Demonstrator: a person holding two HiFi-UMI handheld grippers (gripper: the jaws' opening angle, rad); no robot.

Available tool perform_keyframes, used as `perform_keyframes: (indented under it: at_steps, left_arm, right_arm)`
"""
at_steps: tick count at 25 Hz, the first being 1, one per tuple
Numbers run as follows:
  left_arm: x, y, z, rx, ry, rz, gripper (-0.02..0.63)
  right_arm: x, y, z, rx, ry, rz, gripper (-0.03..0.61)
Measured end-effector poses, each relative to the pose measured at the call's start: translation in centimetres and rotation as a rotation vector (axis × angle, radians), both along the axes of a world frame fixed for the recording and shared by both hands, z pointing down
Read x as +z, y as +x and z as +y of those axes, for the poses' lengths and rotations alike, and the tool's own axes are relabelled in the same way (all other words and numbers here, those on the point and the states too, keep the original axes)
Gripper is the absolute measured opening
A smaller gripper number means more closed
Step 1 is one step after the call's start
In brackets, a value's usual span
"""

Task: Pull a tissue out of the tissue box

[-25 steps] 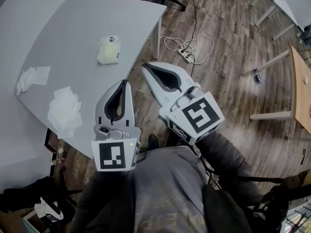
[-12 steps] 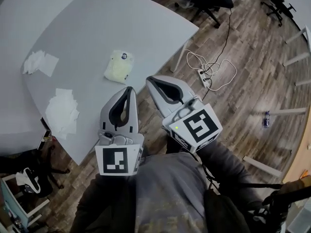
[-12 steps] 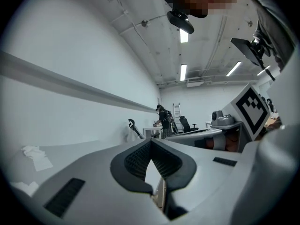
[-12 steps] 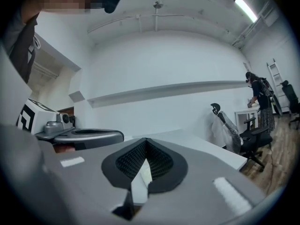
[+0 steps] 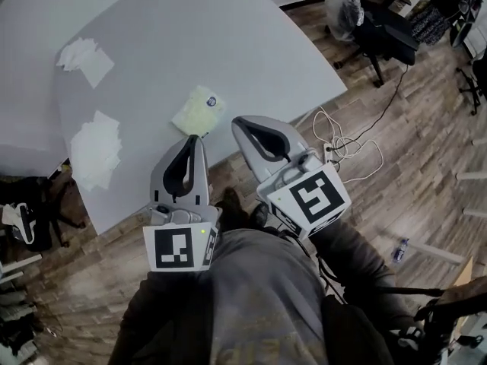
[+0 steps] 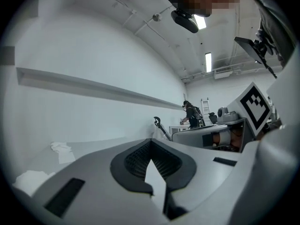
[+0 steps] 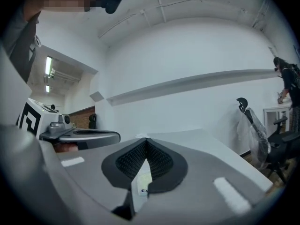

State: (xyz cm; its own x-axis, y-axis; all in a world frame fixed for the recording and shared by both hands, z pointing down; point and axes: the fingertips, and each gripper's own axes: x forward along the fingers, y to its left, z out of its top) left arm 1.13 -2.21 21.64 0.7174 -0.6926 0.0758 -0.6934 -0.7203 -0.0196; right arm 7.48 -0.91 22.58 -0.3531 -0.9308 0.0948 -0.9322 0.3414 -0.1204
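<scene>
With the left tool [image 5: 195,138] and right tool [image 5: 238,122] both closed on nothing, just short of the tissue box [image 5: 199,110] by the worktop's [image 5: 190,44] near edge, a 1-tool pull could go wrong — the light, unpinned box might slide off.

grey table [image 5: 190,44] on a wood-plank floor [image 5: 426,173], black office chair [image 5: 388,33] and white cables [image 5: 346,147] beyond it.

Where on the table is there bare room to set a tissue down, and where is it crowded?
The widest bare patch of the table lies beyond the tissue pack, toward the far and right edges. A narrower strip runs between the pack and the large tissue pile. The left end is crowded: that pile plus smaller loose tissues.
</scene>
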Motion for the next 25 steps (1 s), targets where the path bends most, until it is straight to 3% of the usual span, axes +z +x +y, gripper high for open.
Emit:
perform_keyframes:
  at_steps: [7, 16, 25]
  left_arm:
    - [2.5, -1.6, -5.0, -0.145, -0.026, 0.013, -0.002]
    - [9.7, -2.0, -11.3, -0.241, -0.194, -0.024, -0.002]
    - [11.3, -4.9, -16.8, -0.427, -0.21, 0.003, -0.002]
  right_arm:
    - [2.7, -0.3, -5.8, -0.108, -0.022, 0.023, 0.003]
    - [9.1, 0.4, -14.1, -0.229, -0.119, 0.005, 0.003]
    - [11.2, -0.2, -19.1, -0.336, -0.146, 0.005, 0.003]
